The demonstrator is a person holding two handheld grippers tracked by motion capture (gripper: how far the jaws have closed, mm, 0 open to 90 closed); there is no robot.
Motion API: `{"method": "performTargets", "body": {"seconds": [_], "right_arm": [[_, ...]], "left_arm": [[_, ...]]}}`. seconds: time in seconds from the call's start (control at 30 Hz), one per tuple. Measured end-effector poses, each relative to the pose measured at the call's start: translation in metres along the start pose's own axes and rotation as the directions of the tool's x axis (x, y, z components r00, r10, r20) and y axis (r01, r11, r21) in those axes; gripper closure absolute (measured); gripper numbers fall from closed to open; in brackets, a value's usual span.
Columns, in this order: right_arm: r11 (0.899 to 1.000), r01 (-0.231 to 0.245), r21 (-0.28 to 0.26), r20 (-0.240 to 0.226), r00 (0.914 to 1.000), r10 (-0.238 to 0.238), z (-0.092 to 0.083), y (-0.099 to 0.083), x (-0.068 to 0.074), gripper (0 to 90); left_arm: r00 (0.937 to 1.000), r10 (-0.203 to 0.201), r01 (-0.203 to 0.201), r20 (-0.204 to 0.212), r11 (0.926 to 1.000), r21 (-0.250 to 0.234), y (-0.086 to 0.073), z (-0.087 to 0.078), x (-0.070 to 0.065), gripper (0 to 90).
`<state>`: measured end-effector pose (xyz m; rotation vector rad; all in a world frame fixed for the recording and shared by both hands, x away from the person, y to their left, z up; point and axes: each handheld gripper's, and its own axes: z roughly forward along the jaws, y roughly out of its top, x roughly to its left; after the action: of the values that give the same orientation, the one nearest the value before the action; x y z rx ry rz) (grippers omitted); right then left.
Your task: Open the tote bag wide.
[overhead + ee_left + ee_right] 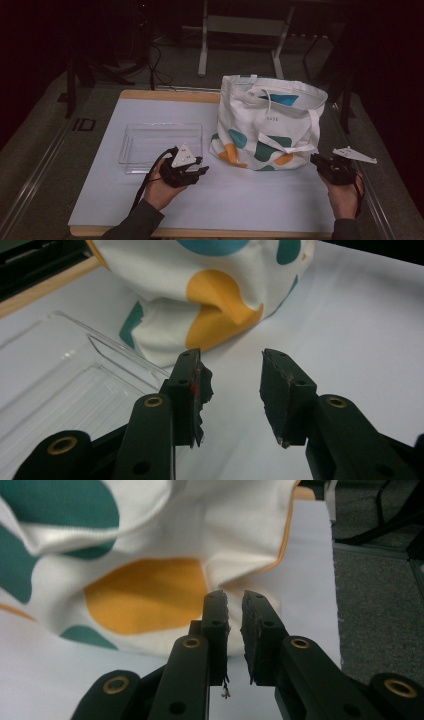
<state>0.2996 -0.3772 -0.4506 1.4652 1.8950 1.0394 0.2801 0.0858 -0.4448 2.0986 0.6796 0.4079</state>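
White canvas tote bag with teal, blue and orange blotches (pixel 267 127): stands upright on the right half of the white worktop (pixel 250 200), mouth open upward, long axis running left to right across the board, printed side facing the person, handles (pixel 295 135) drooping over the front.

Left claw (pixel 200 167): held above the worktop just left of the bag's lower corner, pointing right toward it; jaws moderately apart, nothing between them, as the left gripper view confirms (pixel 232 390).

Right claw (pixel 316 160): held at the bag's lower right corner, pointing left at it; the jaws stand narrowly apart with a thin slit of gap, nothing gripped (pixel 235 630), orange patch of cloth just beyond the tips.

Clear rectangular plastic tray (pixel 130 157): lies flat left of the bag, just beyond the left claw.
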Motion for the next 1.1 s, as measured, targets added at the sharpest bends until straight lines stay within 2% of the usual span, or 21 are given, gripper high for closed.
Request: {"method": "performTargets", "body": {"seconds": [0.23, 0.43, 0.53, 0.6, 0.77, 0.87, 0.93, 1.0, 1.1], "right_arm": [[1.0, -0.015, -0.018, 0.008, 0.9999, 0.015, 0.002, 0.015, -0.004, 79.6], [0.999, -0.044, -0.017, 0.023, 0.9987, 0.045, 0.008, 0.031, -0.008, 76.1], [0.999, -0.033, -0.002, 0.042, 0.9986, 0.033, 0.011, 0.038, -0.008, 73.9], [0.999, -0.037, -0.005, 0.047, 0.9982, 0.037, 0.012, 0.041, -0.009, 73.3], [0.998, -0.067, -0.017, 0.023, 0.9975, 0.067, 0.013, 0.051, -0.012, 71.5], [0.996, -0.091, -0.027, -0.027, 0.9956, 0.09, 0.013, 0.056, -0.014, 68.5], [0.993, -0.114, -0.03, -0.079, 0.9906, 0.111, 0.014, 0.06, -0.014, 65.7], [0.992, -0.126, -0.021, -0.106, 0.9867, 0.123, 0.016, 0.064, -0.014, 62.4], [0.992, -0.128, -0.004, -0.116, 0.9852, 0.126, 0.02, 0.068, -0.014, 58.2]], "left_arm": [[0.9996, 0.026, -0.026, -0.013, 0.9997, 0.006, 0.011, 0.001, 0.011, 60.0], [0.9994, 0.025, -0.025, -0.022, 0.9997, 0.003, 0.019, 0.002, 0.019, 59.3], [0.999, 0.031, -0.031, -0.031, 0.9995, 0.001, 0.022, 0.003, 0.022, 59.3], [0.999, 0.015, -0.015, -0.042, 0.9999, -0.004, 0.024, 0.004, 0.026, 59.3], [0.9994, -0.002, 0.002, -0.034, 1.0, -0.005, 0.028, 0.007, 0.035, 59.2], [0.9996, -0.011, 0.01, -0.027, 0.9999, -0.011, 0.031, 0.01, 0.04, 58.9], [0.9997, -0.017, 0.017, -0.017, 0.9998, -0.01, 0.034, 0.011, 0.044, 58.7], [0.9997, -0.022, 0.021, -0.015, 0.9997, -0.011, 0.036, 0.012, 0.047, 58.4], [0.9997, -0.017, 0.017, -0.02, 0.9998, -0.005, 0.04, 0.015, 0.05, 58.2]]}}
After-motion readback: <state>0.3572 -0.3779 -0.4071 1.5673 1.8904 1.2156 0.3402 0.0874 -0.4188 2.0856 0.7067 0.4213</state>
